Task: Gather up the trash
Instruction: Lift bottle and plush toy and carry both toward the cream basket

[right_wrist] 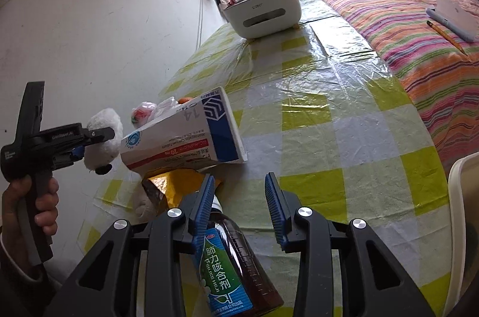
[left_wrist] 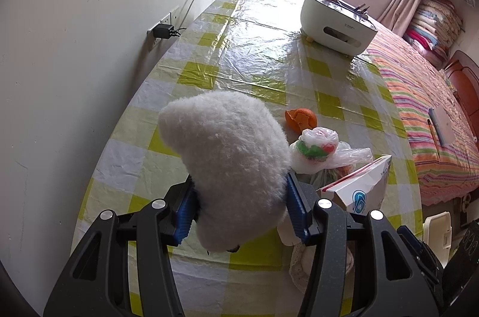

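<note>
My left gripper (left_wrist: 239, 209) is shut on a white fluffy plush toy (left_wrist: 227, 161) and holds it above the checked table; the toy also shows in the right wrist view (right_wrist: 103, 142). Beyond it lie orange peel (left_wrist: 300, 118), a crumpled plastic bag (left_wrist: 320, 149) and a white-and-blue medicine box (right_wrist: 182, 134). My right gripper (right_wrist: 239, 203) is open above a brown syrup bottle (right_wrist: 236, 260) that lies between and below its jaws. A gold wrapper (right_wrist: 176, 185) lies under the box.
A white tissue-box organiser (left_wrist: 336, 22) stands at the table's far end. A striped bed (right_wrist: 419, 47) with a notebook (right_wrist: 455, 13) and a pencil runs along the right. A wall with a socket (left_wrist: 163, 28) is on the left.
</note>
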The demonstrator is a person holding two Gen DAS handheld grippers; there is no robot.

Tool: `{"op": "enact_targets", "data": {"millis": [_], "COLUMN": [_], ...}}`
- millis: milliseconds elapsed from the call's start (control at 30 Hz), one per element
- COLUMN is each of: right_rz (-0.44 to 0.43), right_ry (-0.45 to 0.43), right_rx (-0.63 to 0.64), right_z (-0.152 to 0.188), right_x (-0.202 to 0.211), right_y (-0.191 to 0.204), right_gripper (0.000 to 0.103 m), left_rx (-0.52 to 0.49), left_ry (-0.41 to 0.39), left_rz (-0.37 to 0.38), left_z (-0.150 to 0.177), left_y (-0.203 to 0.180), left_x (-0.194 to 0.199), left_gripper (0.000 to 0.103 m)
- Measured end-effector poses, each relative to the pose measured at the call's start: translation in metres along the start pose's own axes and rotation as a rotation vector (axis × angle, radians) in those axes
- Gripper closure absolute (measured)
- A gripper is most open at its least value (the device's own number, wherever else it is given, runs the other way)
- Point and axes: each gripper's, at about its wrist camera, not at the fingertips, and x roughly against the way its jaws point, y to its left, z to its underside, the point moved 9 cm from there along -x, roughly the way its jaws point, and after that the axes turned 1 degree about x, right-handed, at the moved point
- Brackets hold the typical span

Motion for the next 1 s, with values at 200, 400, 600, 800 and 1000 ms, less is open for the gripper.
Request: {"op": "enact_targets", "data": {"millis": [200,400,600,800,1000], "right_rz": [0.068,0.118,0.113,0.121,0.134], "right_ry": [0.137,0.118,0.033,-0.003,-0.056], "right_rx": [0.241,0.263,0.209,0.165,0.108], "right_z": [0.037,0.04,0.029,0.02,0.013], "right_x": [-0.017,-0.01,0.014,0.028,0.046], "right_y": [0.023,0.013,0.002,-0.014,-0.033], "right_gripper": [0.05,0.062,0.062,0.062,0.062], "left_rx": [0.014,0.004,-0.036,-0.081,-0.15], "left_ry": [0.028,0.002,-0.125,-0.179,-0.192], "left_rz": [-0.005,0.002,0.037,0.1,0.153], "left_z": [0.003,0.002,-0.007,-0.001,0.014], "left_y": [0.005,-0.001,-0.019,-0.049,-0.09], "left_x": [-0.004,0.003,0.033,0.051,0.059], "left_gripper": [0.051,0.051,0.051,0.051,0.051]}}
